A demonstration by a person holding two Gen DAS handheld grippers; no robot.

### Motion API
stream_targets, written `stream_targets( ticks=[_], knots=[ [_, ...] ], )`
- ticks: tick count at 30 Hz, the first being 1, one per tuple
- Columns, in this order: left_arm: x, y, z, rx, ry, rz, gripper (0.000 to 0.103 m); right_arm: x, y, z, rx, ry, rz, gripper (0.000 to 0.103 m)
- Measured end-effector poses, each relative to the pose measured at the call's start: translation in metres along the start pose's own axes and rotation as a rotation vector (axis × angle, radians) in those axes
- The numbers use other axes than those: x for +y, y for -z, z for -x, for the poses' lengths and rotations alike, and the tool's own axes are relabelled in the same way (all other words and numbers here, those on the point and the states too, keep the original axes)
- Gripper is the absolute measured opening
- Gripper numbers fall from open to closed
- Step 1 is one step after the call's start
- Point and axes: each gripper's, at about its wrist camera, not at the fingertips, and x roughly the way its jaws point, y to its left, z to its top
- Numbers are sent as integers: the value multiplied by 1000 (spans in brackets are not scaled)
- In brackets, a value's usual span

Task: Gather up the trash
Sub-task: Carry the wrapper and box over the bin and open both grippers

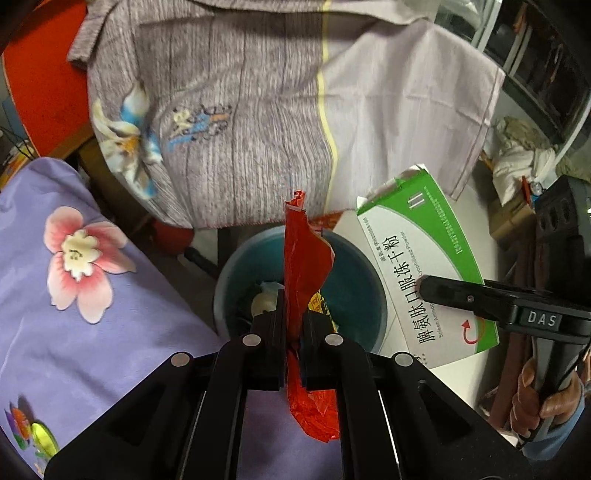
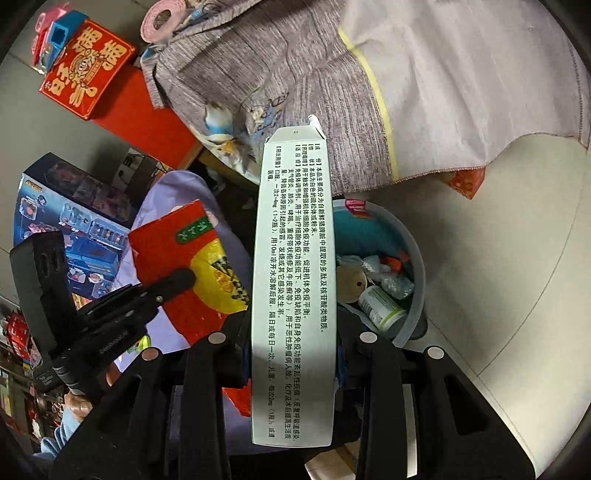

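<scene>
My left gripper [image 1: 293,325] is shut on a red snack wrapper [image 1: 303,266] and holds it upright over a blue-grey trash bin [image 1: 229,280]. My right gripper [image 2: 293,343] is shut on a white and green medicine box [image 2: 293,277], held just above and beside the same bin [image 2: 413,236]. In the left wrist view the box [image 1: 424,269] shows at the right with the right gripper's finger on it. In the right wrist view the wrapper [image 2: 195,266] shows at the left, pinched by the left gripper [image 2: 184,277]. The bin holds a small bottle [image 2: 382,308], foil scraps and other trash.
A grey-purple cloth [image 1: 240,122] hangs over the table edge behind the bin. A lilac flowered cloth [image 1: 74,288] lies at the left. A red gift box [image 2: 86,68] and a roll of tape [image 2: 162,18] sit on a red surface. A blue toy box [image 2: 74,225] stands at the left. Pale floor [image 2: 498,258] lies at the right.
</scene>
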Motion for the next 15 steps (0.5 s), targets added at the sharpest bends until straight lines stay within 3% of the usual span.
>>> stream_targets(
  ticks=[4,9,15],
  knots=[
    [3,-2,-14,37,5,21,15,-2,-4,-8,17,9,-3,31],
    [10,0,-18,26,-16,28,58,-2,-7,-17,36,21,-2,31],
    [19,4,-16,28,-21,39,76,0,-9,-26,53,34,1,31]
  ],
)
